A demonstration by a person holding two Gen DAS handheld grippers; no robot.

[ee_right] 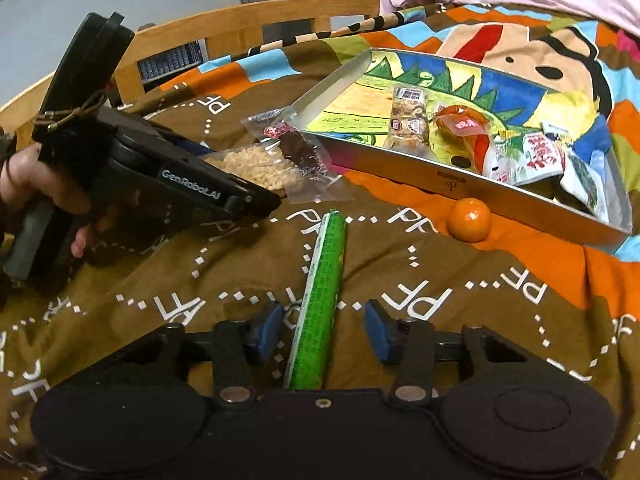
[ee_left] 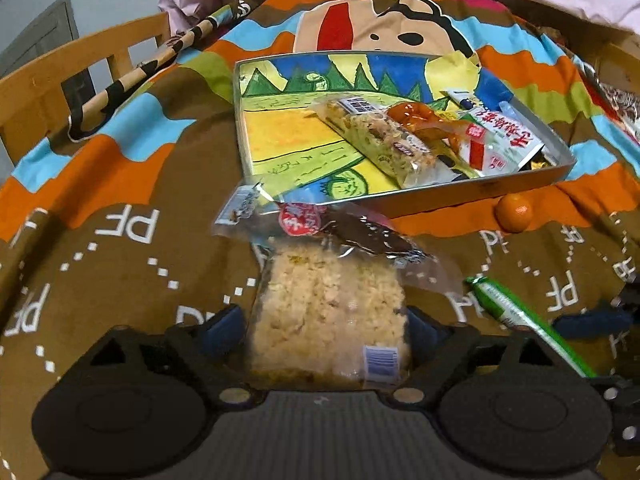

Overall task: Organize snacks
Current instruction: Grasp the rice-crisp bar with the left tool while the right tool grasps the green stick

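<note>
The near end of the rice cracker pack disappears behind the body of the left gripper, so it cannot be told if the pads touch its sides. The near end of the green stick snack is also covered, by the body of the right gripper. Far ahead and to the right of this gripper, the packets in the far corner of the tin tray overlap, and the lowest ones cannot be identified. The print on all wrappers is too small to read. The hand is cut by the left edge.
</note>
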